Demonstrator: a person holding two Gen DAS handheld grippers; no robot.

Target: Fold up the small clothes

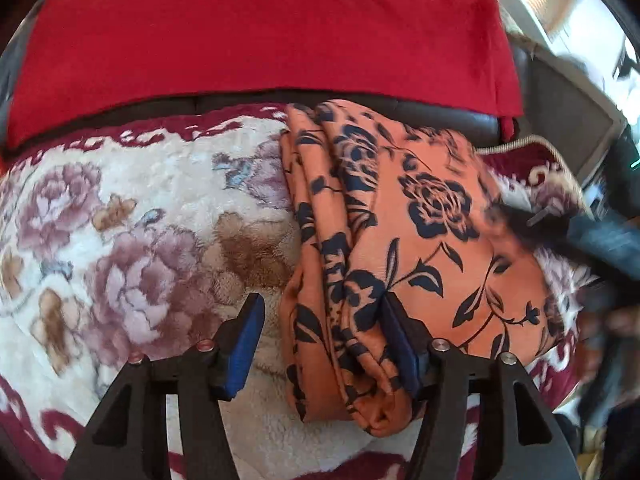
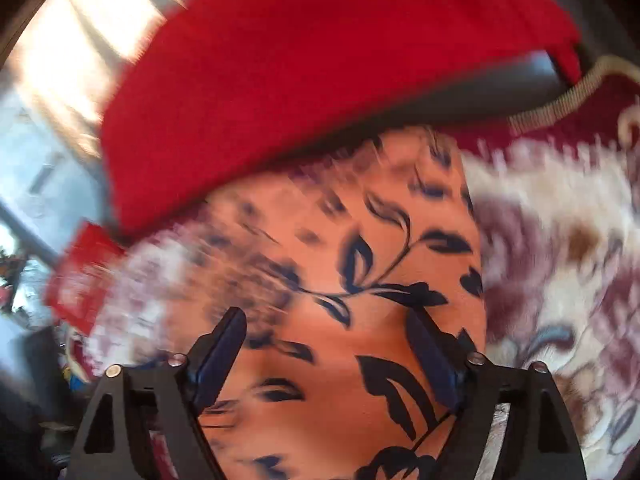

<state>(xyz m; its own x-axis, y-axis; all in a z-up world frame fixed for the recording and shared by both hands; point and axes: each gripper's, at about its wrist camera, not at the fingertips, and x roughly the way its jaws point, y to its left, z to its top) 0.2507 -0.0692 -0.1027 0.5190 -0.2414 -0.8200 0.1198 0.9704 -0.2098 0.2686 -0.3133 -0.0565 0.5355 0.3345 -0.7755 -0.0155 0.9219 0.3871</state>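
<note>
Orange cloth point(image 1: 424, 216) with dark blue flowers is lying folded in a long bundle on the fluffy flowered blanket point(image 1: 132, 216), just in front of a red cover point(image 1: 260, 32). The left gripper point(image 1: 320, 344) is hanging over its near end with jaws apart, pressing on nothing. The right gripper point(image 2: 328, 356) is hovering over the cloth, jaws wide apart and holding nothing.

A smooth, matt printed cloth is seen in the orange garment point(image 1: 420, 240), a deep fluffy pile in the floral blanket point(image 1: 140, 232), and a soft, velvety nap in the red cover point(image 1: 260, 32).
</note>
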